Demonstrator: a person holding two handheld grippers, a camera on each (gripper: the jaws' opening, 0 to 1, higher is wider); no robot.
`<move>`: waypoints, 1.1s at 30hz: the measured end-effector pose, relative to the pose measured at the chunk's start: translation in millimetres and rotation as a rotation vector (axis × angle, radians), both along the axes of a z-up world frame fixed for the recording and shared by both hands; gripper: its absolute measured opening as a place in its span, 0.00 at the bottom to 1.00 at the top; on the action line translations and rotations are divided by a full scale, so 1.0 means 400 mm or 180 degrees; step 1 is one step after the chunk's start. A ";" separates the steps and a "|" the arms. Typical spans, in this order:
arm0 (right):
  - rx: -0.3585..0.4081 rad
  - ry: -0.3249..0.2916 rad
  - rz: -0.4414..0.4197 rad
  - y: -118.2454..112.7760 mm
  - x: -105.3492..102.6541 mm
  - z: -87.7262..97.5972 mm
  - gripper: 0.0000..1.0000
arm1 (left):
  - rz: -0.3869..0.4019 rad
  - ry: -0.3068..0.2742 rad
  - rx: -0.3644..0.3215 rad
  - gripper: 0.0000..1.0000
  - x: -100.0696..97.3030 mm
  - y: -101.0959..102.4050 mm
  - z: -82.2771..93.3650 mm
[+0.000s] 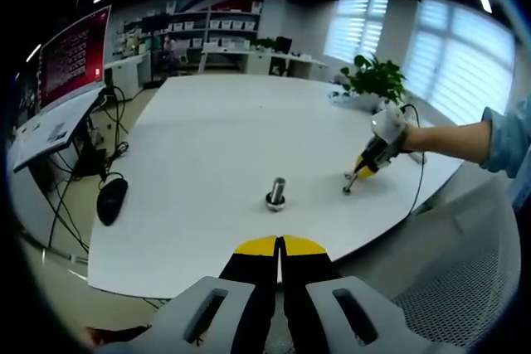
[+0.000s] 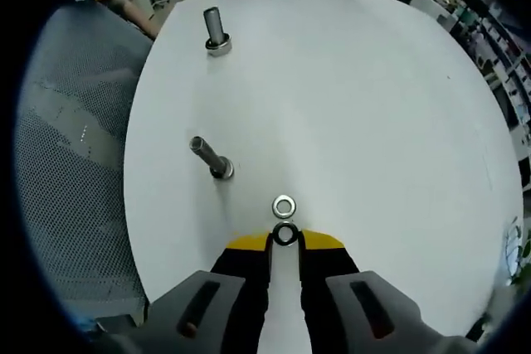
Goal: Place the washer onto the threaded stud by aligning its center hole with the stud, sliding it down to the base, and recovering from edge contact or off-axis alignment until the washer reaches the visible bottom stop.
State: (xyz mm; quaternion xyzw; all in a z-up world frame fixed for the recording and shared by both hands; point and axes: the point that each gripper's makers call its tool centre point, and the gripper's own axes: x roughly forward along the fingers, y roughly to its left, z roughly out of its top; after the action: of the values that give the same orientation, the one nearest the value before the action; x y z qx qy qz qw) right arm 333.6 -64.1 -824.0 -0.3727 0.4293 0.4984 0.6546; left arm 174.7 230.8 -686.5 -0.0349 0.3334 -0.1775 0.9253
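**Washer at the right jaw tips, not yet on a stud**

Left gripper: jaws together, empty; a stud stands ahead of the tips on the worktop.

Right gripper: jaws slightly apart, dark washer between the tips; whether pinched, cannot tell. A silver washer lies just beyond; nearest stud ahead-left.

Judged: thin, stiff, light, slick metal. Grip its outer edge, leaving the hole free.
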 end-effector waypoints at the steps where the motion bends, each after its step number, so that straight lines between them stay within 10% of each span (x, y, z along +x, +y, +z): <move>1: 0.0003 -0.0026 0.0045 0.005 -0.004 0.007 0.14 | -0.0002 0.0001 0.0000 0.00 0.000 0.000 0.000; 20: 0.0280 0.0085 0.0514 0.136 -0.089 0.138 0.14 | 0.0000 0.0007 -0.0011 0.00 -0.002 -0.001 -0.001; 33: 0.0093 0.0131 0.0676 0.155 -0.099 0.114 0.14 | 0.0021 -0.0032 -0.0030 0.00 0.000 0.001 0.004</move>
State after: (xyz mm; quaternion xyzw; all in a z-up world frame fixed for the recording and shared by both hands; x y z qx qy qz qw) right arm 294.1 -2.0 -778.6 -0.3962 0.3934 0.5787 0.5944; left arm 174.9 231.2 -684.9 -0.0394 0.3279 -0.1762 0.9273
